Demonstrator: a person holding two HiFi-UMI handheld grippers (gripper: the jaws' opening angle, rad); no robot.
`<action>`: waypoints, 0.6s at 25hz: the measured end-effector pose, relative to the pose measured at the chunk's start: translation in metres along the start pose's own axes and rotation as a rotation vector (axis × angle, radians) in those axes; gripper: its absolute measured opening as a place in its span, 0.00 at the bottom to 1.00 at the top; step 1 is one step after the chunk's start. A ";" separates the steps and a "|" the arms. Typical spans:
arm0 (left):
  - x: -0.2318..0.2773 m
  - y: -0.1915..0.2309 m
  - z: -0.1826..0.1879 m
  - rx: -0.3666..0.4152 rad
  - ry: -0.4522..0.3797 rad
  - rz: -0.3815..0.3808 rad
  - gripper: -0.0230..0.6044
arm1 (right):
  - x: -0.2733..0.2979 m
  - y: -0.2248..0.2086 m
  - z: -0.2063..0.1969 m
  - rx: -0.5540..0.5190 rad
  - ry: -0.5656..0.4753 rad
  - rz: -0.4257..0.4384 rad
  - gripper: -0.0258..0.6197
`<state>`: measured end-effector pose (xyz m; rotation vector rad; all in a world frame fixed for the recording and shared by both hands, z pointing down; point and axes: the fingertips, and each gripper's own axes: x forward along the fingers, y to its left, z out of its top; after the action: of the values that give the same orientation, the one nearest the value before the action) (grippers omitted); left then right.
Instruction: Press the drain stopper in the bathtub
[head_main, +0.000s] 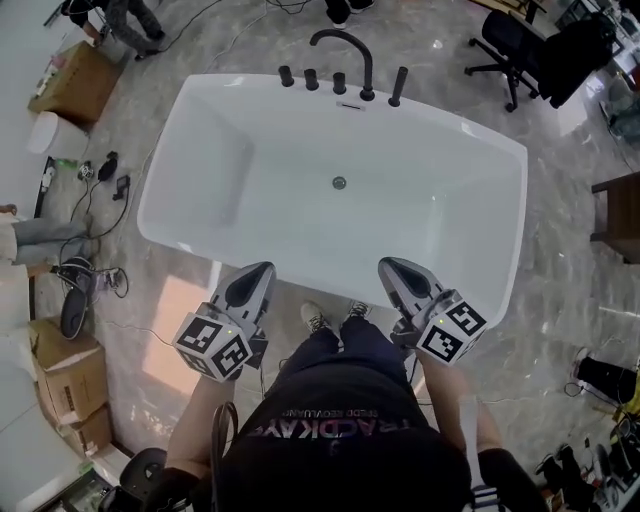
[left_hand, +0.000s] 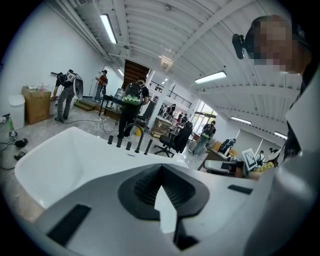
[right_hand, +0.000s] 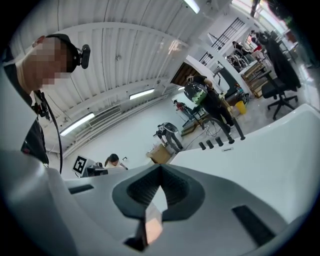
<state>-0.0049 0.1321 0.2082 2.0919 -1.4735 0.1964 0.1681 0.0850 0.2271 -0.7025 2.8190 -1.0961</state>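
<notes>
Left claw: jaws closed tip to tip in its own gripper view, nothing between them. Right claw: likewise closed and empty. Both are held just over the near rim of the white bathtub, pointing toward the far side. Drain stopper: seated in the middle of the tub floor, well apart from both claws. Black faucet with its handles stands on the far rim.

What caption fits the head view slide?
Standing at bathtub; left hand-held gripper and right hand-held gripper shut, empty, short of drain stopper.
</notes>
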 end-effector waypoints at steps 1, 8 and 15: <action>0.006 -0.001 0.000 0.000 0.009 0.006 0.05 | 0.002 -0.007 -0.002 -0.002 0.018 0.012 0.06; 0.061 0.016 -0.008 0.012 0.093 0.005 0.05 | 0.031 -0.054 -0.019 -0.026 0.117 0.019 0.06; 0.113 0.063 -0.021 0.068 0.138 -0.080 0.05 | 0.076 -0.080 -0.039 -0.088 0.180 -0.048 0.06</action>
<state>-0.0140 0.0355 0.2966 2.1411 -1.3164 0.3563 0.1243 0.0260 0.3179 -0.7164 3.0328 -1.1010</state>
